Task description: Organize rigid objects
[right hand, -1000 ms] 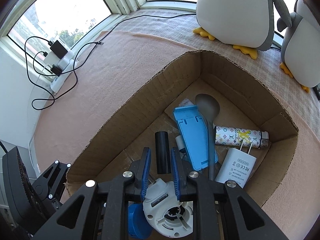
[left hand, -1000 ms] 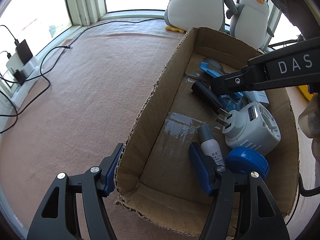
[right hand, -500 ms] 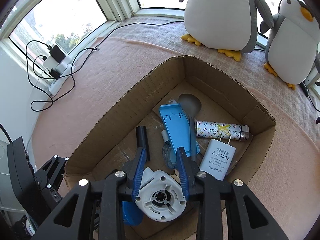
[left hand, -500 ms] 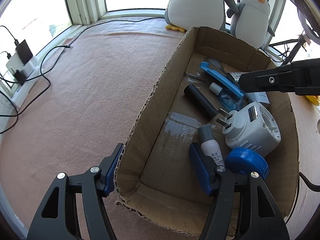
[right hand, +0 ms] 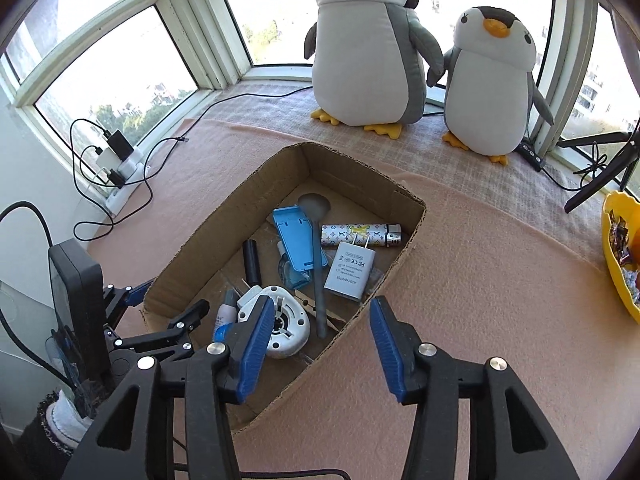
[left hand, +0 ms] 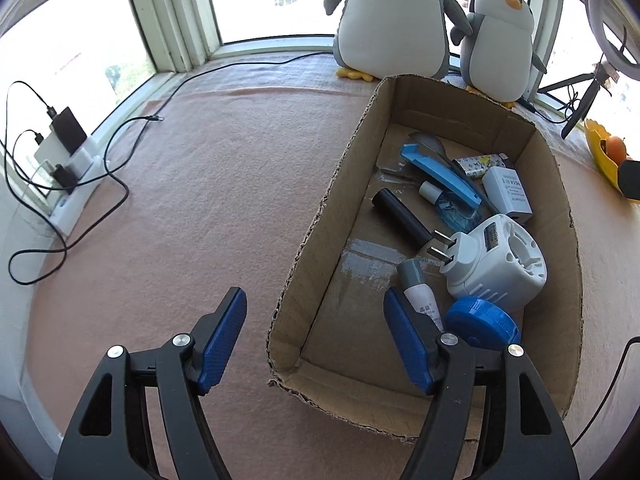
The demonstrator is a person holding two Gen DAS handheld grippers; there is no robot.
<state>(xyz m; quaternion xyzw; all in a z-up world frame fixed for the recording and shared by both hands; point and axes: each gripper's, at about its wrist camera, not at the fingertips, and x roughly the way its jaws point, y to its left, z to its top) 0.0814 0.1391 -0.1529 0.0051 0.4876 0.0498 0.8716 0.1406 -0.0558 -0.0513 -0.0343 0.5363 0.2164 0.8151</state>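
An open cardboard box [left hand: 320, 208] [right hand: 400, 256] lies on the pink blanket. It holds a white plug adapter [left hand: 496, 260] [right hand: 280, 324], a black cylinder [left hand: 400, 216] [right hand: 252, 260], a blue phone stand [left hand: 440, 172] [right hand: 298, 240], a white charger [left hand: 508, 196] [right hand: 350, 270], a patterned lighter [right hand: 356, 234], a grey spoon [right hand: 316, 204], a grey-capped tube [left hand: 418, 288] and a blue round lid [left hand: 480, 320]. My left gripper [left hand: 316, 340] [right hand: 164, 306] straddles the box's near left wall. Its jaws are opening, and neither pad touches the cardboard. My right gripper [right hand: 322, 344] hovers above the box's near right wall, jaws opening and empty.
Two plush penguins [right hand: 368, 48] [right hand: 492, 80] stand behind the box by the window. A power strip with chargers and loose cables [left hand: 68, 168] [right hand: 120, 160] lies at the left. A yellow bowl [right hand: 616, 256] and a tripod [right hand: 600, 176] are at the right.
My right gripper has risen and drawn back out of the box, its jaws widening and leaving the black cylinder and the adapter inside. My left jaws have spread, the outer pad now clear of the wall.
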